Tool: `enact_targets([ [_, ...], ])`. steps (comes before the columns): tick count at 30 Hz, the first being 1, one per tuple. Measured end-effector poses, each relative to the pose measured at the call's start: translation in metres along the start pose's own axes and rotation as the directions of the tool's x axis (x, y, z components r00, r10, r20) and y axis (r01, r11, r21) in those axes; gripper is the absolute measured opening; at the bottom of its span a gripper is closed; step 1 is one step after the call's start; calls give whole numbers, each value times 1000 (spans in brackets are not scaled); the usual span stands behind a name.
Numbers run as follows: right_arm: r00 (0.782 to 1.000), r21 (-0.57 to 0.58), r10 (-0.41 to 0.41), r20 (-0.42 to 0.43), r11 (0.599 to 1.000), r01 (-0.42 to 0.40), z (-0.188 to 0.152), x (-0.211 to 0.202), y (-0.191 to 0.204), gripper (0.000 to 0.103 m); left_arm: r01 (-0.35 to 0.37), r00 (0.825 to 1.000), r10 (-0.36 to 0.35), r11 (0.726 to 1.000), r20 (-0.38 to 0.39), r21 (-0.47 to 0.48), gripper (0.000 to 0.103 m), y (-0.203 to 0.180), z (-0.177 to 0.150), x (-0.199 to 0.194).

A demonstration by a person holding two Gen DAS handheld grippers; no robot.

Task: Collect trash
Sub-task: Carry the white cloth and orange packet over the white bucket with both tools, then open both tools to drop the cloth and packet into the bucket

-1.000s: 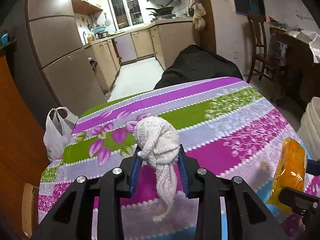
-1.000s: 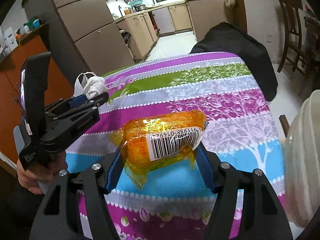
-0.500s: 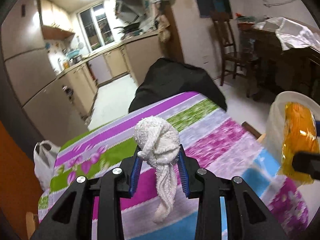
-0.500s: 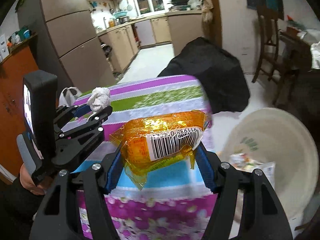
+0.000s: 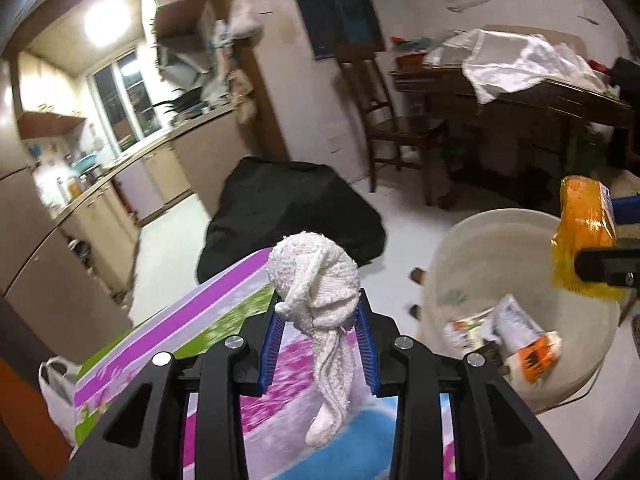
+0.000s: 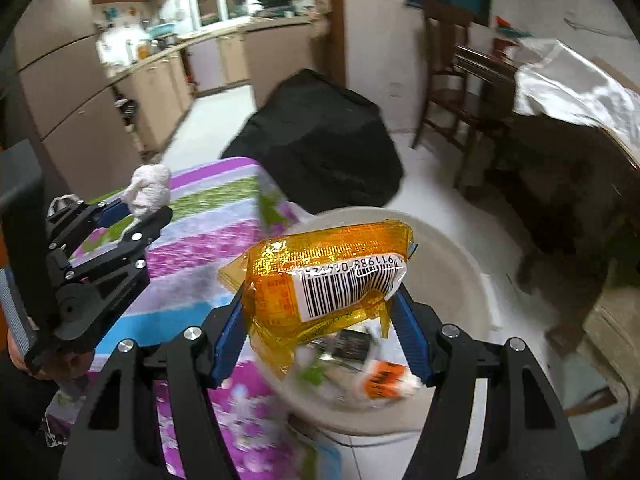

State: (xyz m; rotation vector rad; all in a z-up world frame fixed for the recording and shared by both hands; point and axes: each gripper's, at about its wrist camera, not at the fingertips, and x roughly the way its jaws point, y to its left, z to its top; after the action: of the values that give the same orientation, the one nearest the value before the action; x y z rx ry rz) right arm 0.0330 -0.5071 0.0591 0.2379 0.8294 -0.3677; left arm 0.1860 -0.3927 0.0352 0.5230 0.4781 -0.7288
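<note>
My right gripper [image 6: 320,312], clamped on the orange wrapper [image 6: 320,276], has swung off the surface [image 6: 200,248] in the last second and now hangs over the open bin [image 6: 472,280], so that piece looks ready to drop among the trash already inside. My left gripper [image 5: 318,344], pinching the white rag [image 5: 316,292] with its tail dangling, has turned the same way but is above the surface's edge, bin [image 5: 452,264] just beyond to the right.

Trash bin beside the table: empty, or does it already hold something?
Not empty. The white trash bin already holds wrappers at its bottom; the right wrist view shows them too, blurred.
</note>
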Motion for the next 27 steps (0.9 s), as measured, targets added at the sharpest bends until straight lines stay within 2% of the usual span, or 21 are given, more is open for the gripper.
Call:
enact_targets([
  [6,995,29,-88,-44,996,90,-3,-1,-41,63,75,997,-77,992,14,102,35,-55,28,13],
  [9,991,27,-116,-69,993,119,-8,-1,-53,63,187,982,-186,974,-24,130,35,-77,39,26],
  [12,982,20,-147,-115,988,150,-12,3,-61,64,345,938,-333,925,-97,158,35,-94,51,47],
  [13,978,8,-160,-132,987,163,-14,6,-64,64,412,909,-392,897,-139,164,35,-99,55,57],
  [14,974,-6,-171,-146,985,172,-15,8,-66,64,450,890,-425,877,-166,167,35,-103,57,65],
  [15,972,-16,-177,-154,984,176,-17,9,-67,64,471,879,-442,865,-180,173,35,-103,58,70],
  [18,965,-81,-192,-178,980,180,-16,16,-66,64,507,859,-468,835,-208,216,36,-110,58,82],
  [20,961,-128,-188,-202,978,165,-14,22,-64,64,544,836,-495,804,-235,241,36,-114,55,87],
  [25,954,-193,-168,-247,974,121,-9,36,-61,64,580,812,-518,769,-271,270,36,-123,48,102],
  [27,951,-207,-161,-265,973,107,-8,43,-61,64,582,810,-514,764,-282,278,36,-126,50,111],
])
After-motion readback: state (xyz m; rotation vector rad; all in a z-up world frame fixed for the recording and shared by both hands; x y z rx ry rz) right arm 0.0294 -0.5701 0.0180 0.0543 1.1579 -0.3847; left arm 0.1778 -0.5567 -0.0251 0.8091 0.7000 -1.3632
